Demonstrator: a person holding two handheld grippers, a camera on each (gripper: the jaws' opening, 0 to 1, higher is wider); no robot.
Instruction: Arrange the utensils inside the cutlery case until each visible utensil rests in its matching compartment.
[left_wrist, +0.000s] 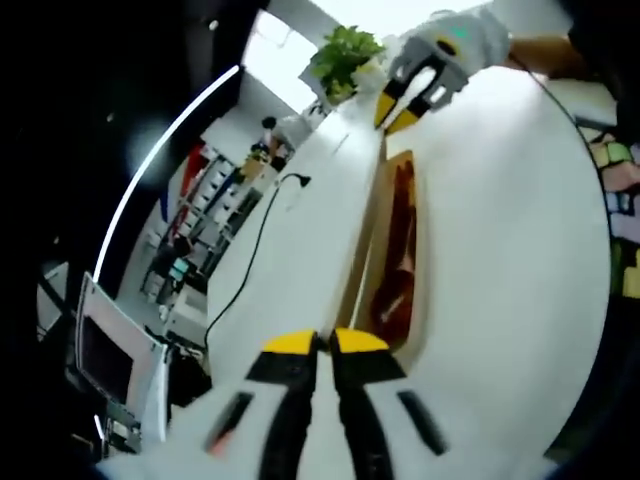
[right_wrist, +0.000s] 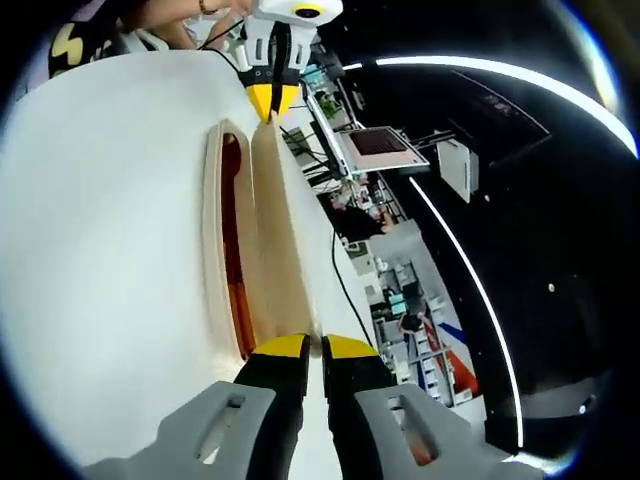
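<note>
Smooth white table (left_wrist: 500, 250) bears slim wooden cutlery case (left_wrist: 395, 260).

One wooden cutlery case (left_wrist: 385, 245) is lying on one white tabletop (left_wrist: 500, 260), with one dark red lined compartment showing inside it; how many utensils are sitting there cannot be told. Two grippers are showing: the left gripper (left_wrist: 324, 343) and the right gripper (left_wrist: 397, 110), each bearing two yellow-tipped fingers (left_wrist: 290, 343). One green potted plant (left_wrist: 343, 55) is standing at the far end, one black cable (left_wrist: 250, 250) is trailing across the tabletop, and one screen (right_wrist: 378, 143) is sitting beyond the edge.
</note>
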